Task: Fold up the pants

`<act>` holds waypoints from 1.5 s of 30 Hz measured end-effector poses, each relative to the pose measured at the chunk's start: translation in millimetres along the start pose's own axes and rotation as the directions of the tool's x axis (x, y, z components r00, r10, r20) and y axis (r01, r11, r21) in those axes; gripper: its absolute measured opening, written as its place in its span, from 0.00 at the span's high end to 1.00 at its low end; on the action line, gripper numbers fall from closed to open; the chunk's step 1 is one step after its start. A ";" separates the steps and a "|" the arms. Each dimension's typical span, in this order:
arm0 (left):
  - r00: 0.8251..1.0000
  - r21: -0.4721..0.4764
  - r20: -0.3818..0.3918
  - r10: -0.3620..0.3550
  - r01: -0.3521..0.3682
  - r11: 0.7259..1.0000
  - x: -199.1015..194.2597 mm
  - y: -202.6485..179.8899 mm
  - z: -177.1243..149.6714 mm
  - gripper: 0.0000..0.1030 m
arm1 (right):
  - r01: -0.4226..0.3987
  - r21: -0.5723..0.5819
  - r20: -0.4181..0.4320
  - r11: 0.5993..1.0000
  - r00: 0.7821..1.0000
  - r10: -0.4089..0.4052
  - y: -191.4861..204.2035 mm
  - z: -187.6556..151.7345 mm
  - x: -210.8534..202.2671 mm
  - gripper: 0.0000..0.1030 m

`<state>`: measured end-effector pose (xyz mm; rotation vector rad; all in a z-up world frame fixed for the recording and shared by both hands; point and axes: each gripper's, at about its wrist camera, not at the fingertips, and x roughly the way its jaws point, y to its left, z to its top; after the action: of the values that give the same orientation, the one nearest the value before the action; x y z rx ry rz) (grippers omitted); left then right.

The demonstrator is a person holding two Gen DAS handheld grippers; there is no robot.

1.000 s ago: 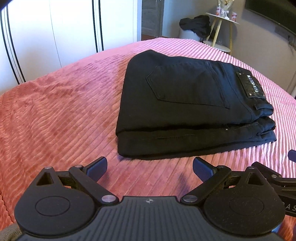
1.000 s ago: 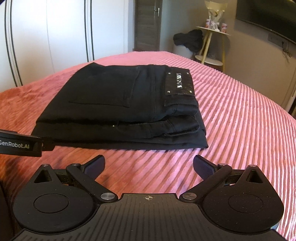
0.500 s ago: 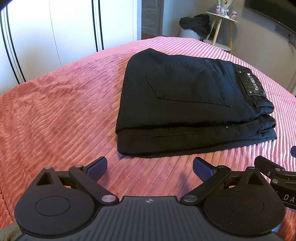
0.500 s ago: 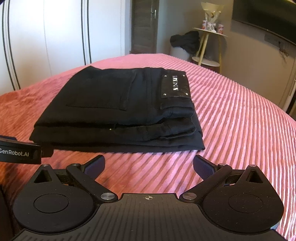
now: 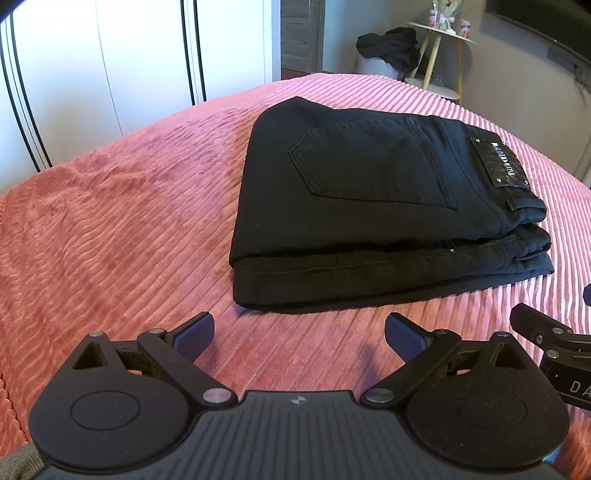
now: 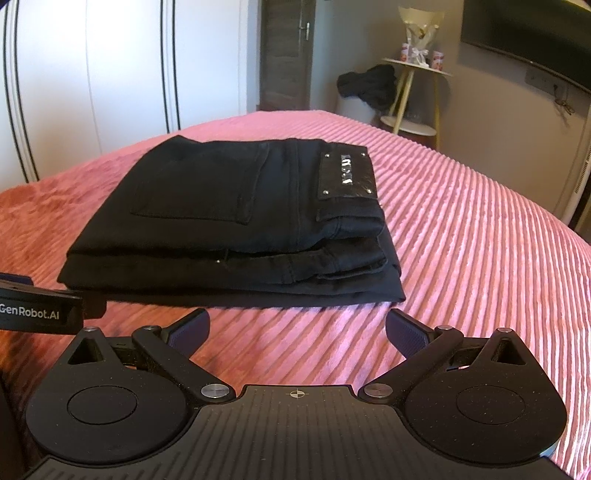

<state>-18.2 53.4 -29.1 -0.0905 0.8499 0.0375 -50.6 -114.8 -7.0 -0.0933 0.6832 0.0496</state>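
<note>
The black pants (image 5: 373, 206) lie folded into a thick stack on the pink ribbed bedspread (image 5: 122, 229), back pocket and shiny waistband patch (image 6: 345, 175) facing up. My left claw (image 5: 299, 336) hovers just near of the stack's near edge, its jaws spread wide and holding nothing; the blue pads (image 5: 194, 332) hang over bare bedspread. My right claw (image 6: 297, 334) is likewise released, jaws wide apart, just near of the stack's near right corner and not touching the cloth. The two tools sit side by side: part of the right one shows at the right edge of the left view, and the left one's labelled side (it reads GenRobot.AI) pokes in at the left of the right view.

Past the bed's far edge stand white wardrobe doors (image 6: 92, 74) on the left, a dark door (image 6: 284, 55), a small round side table (image 6: 415, 96) with a dark heap of clothing (image 6: 367, 83) beside it, and a wall-mounted screen (image 6: 528, 33) on the right. Nothing lies between my claws and the pants.
</note>
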 end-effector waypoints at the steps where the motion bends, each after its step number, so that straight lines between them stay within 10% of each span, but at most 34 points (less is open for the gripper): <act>1: 1.000 0.001 -0.001 0.001 -0.001 1.000 0.1 -0.1 0.0 0.04 | 0.001 0.000 0.001 1.000 1.000 -0.001 0.1 0.1 -0.2 0.00; 45: 1.000 0.020 -0.018 -0.016 0.016 1.000 4.8 -2.7 -1.4 0.04 | 0.026 -0.009 0.014 1.000 1.000 -0.026 1.6 1.0 -1.6 0.00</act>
<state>-15.8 50.5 -33.4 -0.0790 0.8675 0.0134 -51.4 -113.1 -5.3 -0.1101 0.6681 0.0284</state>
